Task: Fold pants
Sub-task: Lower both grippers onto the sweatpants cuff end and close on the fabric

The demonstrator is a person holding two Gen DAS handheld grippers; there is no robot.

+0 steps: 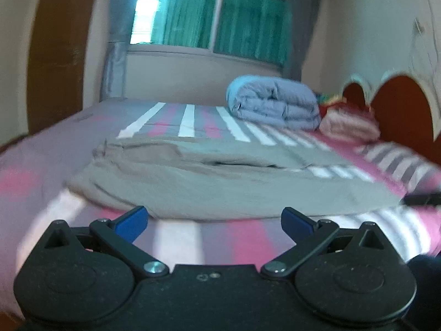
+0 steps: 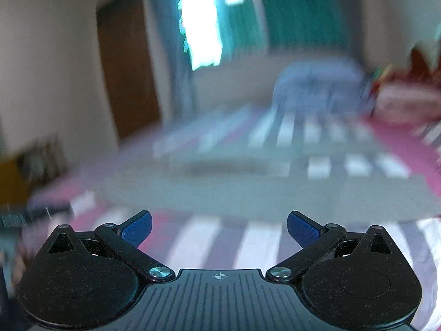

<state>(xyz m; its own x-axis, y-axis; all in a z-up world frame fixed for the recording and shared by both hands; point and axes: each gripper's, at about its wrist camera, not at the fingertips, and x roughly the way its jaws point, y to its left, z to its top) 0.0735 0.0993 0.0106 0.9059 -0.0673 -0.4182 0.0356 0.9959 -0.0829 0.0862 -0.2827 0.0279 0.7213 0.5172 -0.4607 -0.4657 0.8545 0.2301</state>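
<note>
Grey-beige pants [image 1: 220, 176] lie spread flat on the bed, with a fold or crease across their middle. My left gripper [image 1: 214, 222] is open and empty, just short of the pants' near edge. In the right wrist view, which is blurred by motion, the pants [image 2: 248, 187] lie ahead of my right gripper [image 2: 219, 227], which is open and empty above the striped sheet. A dark part of the right gripper [image 1: 421, 199] shows at the right edge of the left wrist view.
The bed has a pink, grey and white striped sheet [image 1: 187, 121]. A folded blue-grey quilt [image 1: 273, 102] and a pink pillow [image 1: 350, 127] lie at the far right by the headboard [image 1: 399, 104]. A window [image 1: 209, 16] and a brown door [image 1: 55, 55] are behind.
</note>
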